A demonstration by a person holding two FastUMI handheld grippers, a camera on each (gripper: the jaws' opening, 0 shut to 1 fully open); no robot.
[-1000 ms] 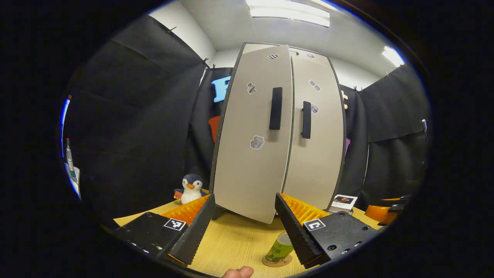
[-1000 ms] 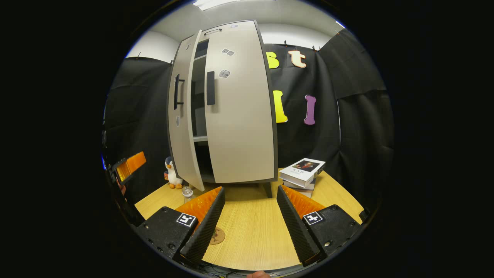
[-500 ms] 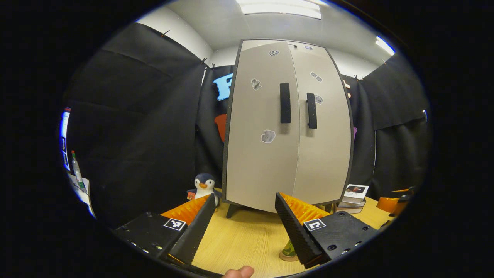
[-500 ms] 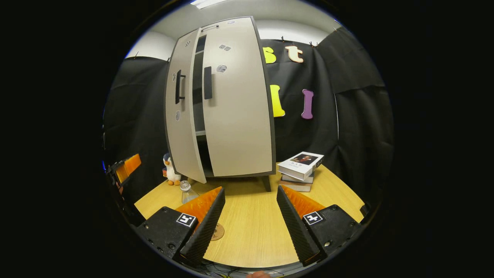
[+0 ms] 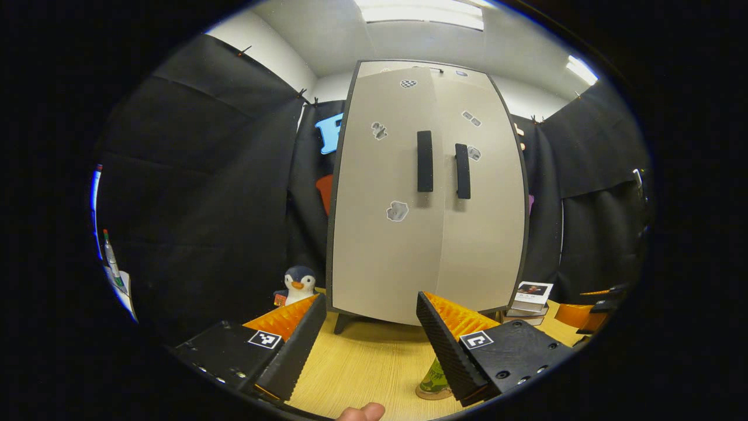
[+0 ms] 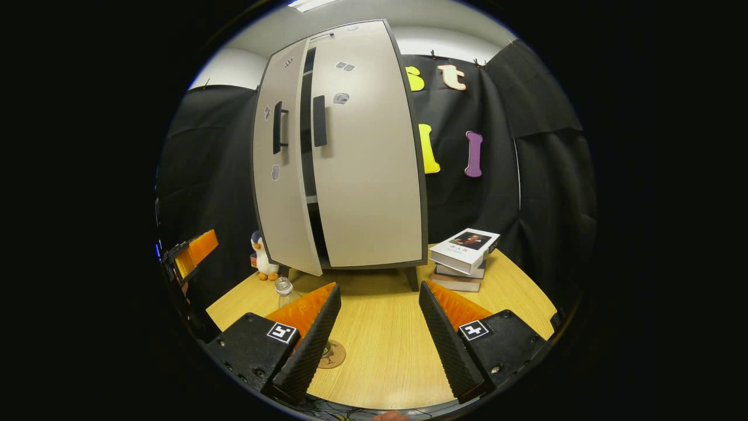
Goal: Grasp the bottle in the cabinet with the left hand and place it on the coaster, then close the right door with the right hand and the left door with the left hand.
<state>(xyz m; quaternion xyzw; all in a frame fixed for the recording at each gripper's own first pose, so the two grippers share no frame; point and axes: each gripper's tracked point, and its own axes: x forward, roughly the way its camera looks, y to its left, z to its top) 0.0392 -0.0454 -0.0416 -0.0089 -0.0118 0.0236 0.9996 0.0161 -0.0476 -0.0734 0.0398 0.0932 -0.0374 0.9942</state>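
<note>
Fingers of both grippers are gaping empty, since the bottle is resting on its coaster and the left door is standing ajar.

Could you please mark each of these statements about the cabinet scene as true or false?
1. The bottle stands on the coaster, on the table. True.
2. The left door is fully shut. False: the right gripper view shows a dark gap between it and the right door.
3. The left gripper is shut on the bottle. False: its fingers stand apart and hold nothing.
4. A penguin toy sits beside the cabinet. True.
5. The books are stacked inside the cabinet. False: they lie on the table to its right.
6. The right gripper is open. True.
</note>
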